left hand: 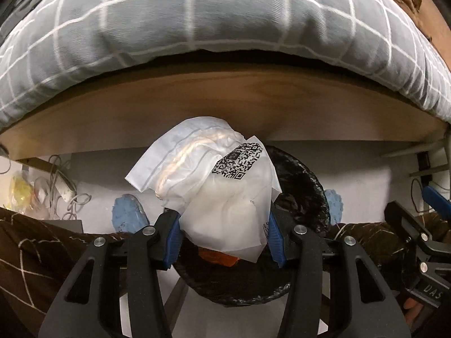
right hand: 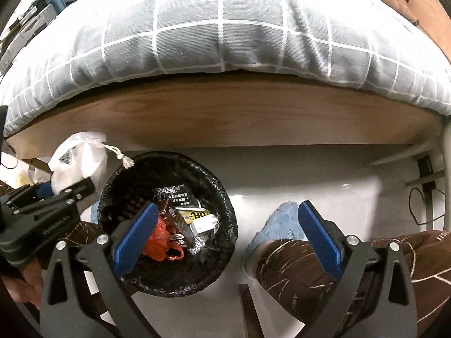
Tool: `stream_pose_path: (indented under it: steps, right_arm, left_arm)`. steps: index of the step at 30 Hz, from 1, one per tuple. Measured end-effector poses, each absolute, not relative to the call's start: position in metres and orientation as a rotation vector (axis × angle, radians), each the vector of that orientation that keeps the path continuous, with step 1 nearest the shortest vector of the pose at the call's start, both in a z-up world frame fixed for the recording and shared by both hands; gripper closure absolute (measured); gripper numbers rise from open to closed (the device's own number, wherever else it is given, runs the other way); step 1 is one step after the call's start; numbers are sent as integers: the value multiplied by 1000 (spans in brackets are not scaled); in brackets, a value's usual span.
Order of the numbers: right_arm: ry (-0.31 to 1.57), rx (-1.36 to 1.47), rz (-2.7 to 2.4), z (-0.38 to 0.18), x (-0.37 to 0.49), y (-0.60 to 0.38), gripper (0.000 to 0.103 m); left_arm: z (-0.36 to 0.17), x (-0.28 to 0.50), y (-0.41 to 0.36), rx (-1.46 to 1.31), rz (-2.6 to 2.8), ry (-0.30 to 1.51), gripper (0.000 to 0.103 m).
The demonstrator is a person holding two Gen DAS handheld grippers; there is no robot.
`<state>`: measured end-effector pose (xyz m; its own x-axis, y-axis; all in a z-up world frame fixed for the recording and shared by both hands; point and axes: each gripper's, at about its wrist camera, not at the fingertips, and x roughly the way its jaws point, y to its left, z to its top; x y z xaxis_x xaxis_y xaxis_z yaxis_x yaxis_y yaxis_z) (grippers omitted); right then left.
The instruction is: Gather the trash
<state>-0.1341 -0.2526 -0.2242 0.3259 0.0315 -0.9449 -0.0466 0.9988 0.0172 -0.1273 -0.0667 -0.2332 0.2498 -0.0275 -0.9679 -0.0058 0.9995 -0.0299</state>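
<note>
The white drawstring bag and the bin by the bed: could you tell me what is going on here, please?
A seated person is collecting trash with two handheld claws. The left claw is shut on a white drawstring bag with a QR code, holding it above the black-lined trash bin. The right claw is open and empty. The bin already holds wrappers and an orange plastic bag.

one white bag [left hand: 225, 197], one bin [right hand: 169, 278], two slippers [right hand: 282, 222]
</note>
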Motion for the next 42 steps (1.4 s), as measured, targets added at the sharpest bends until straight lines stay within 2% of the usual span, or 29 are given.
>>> stream_pose_path:
  steps: [7, 18, 21, 32, 42]
  right_arm:
    - [1244, -34, 77, -228, -131, -241, 8]
    - [1219, -30, 87, -215, -128, -240, 8]
    - [1186, -61, 107, -204, -128, -232, 8]
    - [1027, -37, 122, -118, -135, -227, 8]
    - [901, -35, 136, -27, -180, -217, 8]
  left_arm:
    - [-237, -129, -70, -18, -38, 1319, 46]
    - [-224, -134, -65, 27, 8, 1261, 12]
    - [-213, -135, -60, 31, 15, 1230, 9]
    - [-112, -150, -33, 11, 73, 1029, 6]
    - [-16, -197, -11, -12, 94, 893, 6]
